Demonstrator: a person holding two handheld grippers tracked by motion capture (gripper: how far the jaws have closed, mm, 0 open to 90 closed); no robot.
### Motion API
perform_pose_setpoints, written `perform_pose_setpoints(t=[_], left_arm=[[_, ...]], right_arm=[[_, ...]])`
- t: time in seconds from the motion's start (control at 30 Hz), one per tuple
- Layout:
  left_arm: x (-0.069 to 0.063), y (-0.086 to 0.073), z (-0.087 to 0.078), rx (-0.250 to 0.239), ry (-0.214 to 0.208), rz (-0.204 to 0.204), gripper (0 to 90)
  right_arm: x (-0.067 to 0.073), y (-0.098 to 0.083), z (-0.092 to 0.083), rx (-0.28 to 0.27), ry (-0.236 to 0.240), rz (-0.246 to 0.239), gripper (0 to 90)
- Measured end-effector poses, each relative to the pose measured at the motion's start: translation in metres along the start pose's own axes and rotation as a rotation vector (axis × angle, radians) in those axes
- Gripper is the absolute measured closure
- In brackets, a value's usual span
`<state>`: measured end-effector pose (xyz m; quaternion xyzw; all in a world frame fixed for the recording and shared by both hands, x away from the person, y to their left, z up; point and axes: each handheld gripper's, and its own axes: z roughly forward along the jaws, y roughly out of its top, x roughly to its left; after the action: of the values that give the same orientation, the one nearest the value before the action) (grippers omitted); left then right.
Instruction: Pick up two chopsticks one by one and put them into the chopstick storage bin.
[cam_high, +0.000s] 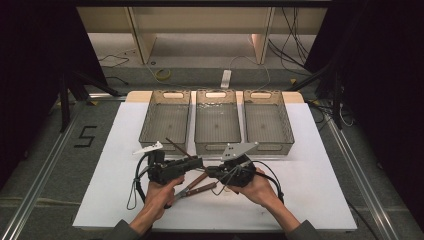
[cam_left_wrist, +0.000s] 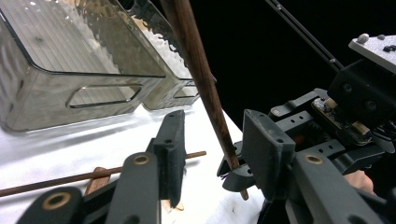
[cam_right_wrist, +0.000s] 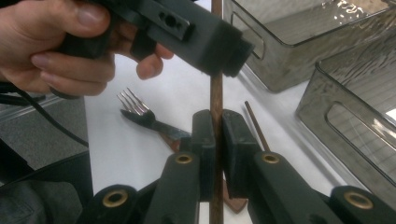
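A dark brown wooden chopstick (cam_right_wrist: 216, 93) is clamped between the jaws of my right gripper (cam_right_wrist: 216, 116). It runs on up and to the left (cam_high: 175, 146) past my left gripper (cam_high: 197, 161). In the left gripper view the chopstick (cam_left_wrist: 201, 79) stands between the jaws of my left gripper (cam_left_wrist: 215, 126), close to the right-hand jaw, with a gap to the other one. The two grippers meet tip to tip at the middle of the white table (cam_high: 310, 170), my right gripper (cam_high: 211, 172) coming from the right.
Three clear plastic bins (cam_high: 165, 142) (cam_high: 216, 145) (cam_high: 268, 144) stand side by side at the back of the table. A second chopstick (cam_left_wrist: 93, 176) and a wooden-handled fork (cam_right_wrist: 140, 112) lie on the table under the grippers. Cables trail by both hands.
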<state>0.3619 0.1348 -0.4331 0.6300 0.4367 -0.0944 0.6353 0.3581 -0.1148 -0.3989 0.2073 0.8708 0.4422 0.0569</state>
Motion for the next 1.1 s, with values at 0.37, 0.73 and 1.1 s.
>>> perform_pose_setpoints(t=[0.37,0.73,1.1], left_arm=[[-0.002,-0.001,-0.001,0.000,-0.015,0.015,75.8],[-0.002,0.002,-0.002,0.012,-0.078,-0.009,83.3],[-0.003,0.024,-0.022,0.019,0.012,0.076,84.0]], right_arm=[[0.003,0.000,0.002,-0.004,0.010,-0.013,84.8],[0.001,-0.002,0.003,-0.015,0.023,-0.007,82.7],[-0.010,-0.008,-0.011,0.043,0.011,-0.025,52.2]])
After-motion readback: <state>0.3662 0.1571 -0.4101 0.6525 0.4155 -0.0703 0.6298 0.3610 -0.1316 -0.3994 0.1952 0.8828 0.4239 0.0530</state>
